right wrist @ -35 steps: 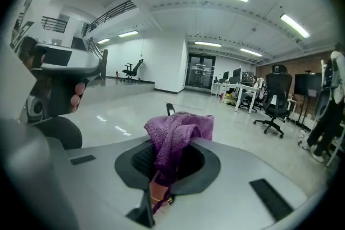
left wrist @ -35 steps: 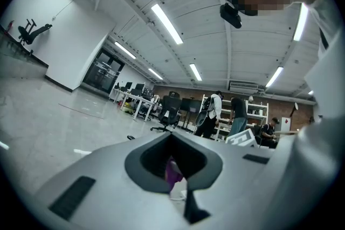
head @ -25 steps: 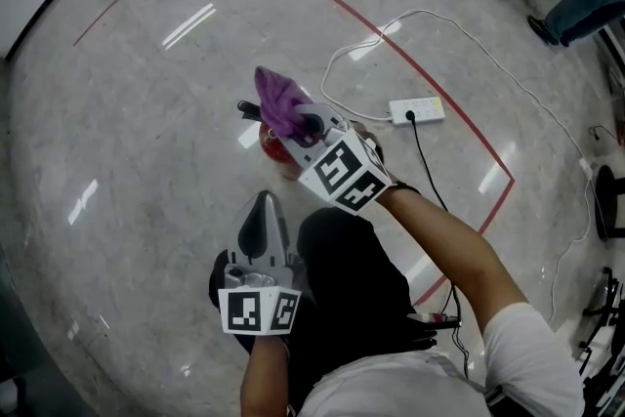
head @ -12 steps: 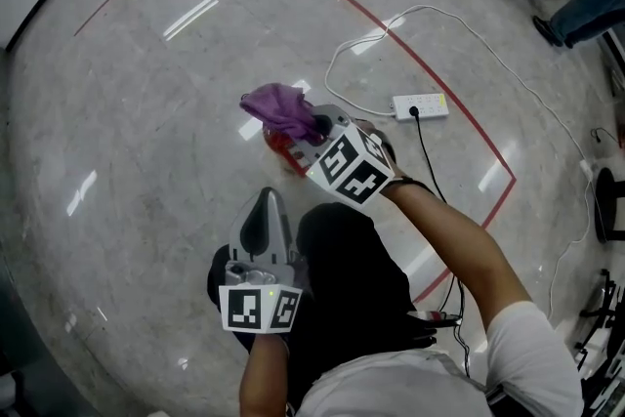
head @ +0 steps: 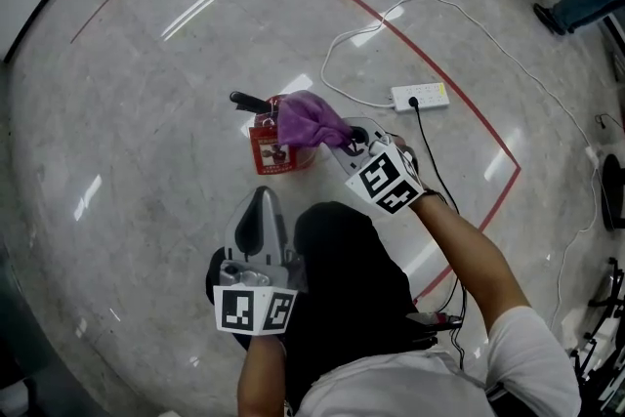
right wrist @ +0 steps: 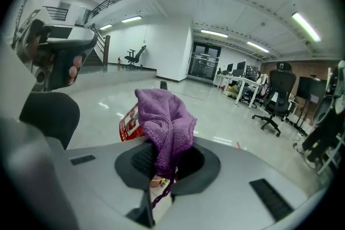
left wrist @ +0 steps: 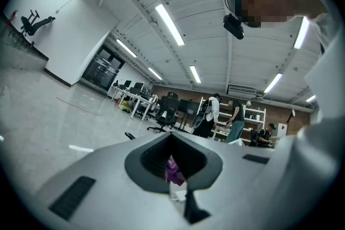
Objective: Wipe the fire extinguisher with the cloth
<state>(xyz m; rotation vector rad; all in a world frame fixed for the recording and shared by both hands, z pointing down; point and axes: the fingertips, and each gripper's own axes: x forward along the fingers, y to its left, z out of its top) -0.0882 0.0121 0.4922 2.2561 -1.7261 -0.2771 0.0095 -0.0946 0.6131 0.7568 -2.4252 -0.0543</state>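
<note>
A small red fire extinguisher (head: 271,149) stands on the floor in the head view, with its black handle (head: 248,102) pointing left. A purple cloth (head: 309,119) lies against its upper right side, and my right gripper (head: 339,138) is shut on that cloth. In the right gripper view the cloth (right wrist: 164,122) bunches up out of the right gripper (right wrist: 160,183), with the extinguisher's red label (right wrist: 128,123) just behind it. My left gripper (head: 261,202) is shut and holds nothing, nearer to me and below the extinguisher. In the left gripper view a bit of the cloth (left wrist: 173,171) shows past the left gripper (left wrist: 175,191).
A white power strip (head: 420,96) with a black plug lies right of the extinguisher, and a white cable (head: 337,63) loops behind it. A red tape line (head: 439,88) crosses the polished floor. The person's dark trouser leg (head: 342,278) is below. Office chairs (right wrist: 277,97) stand far off.
The right gripper has drawn the cloth rightward and toward me off the extinguisher's top, uncovering the black handle and the label. The left gripper has stayed where it was.
</note>
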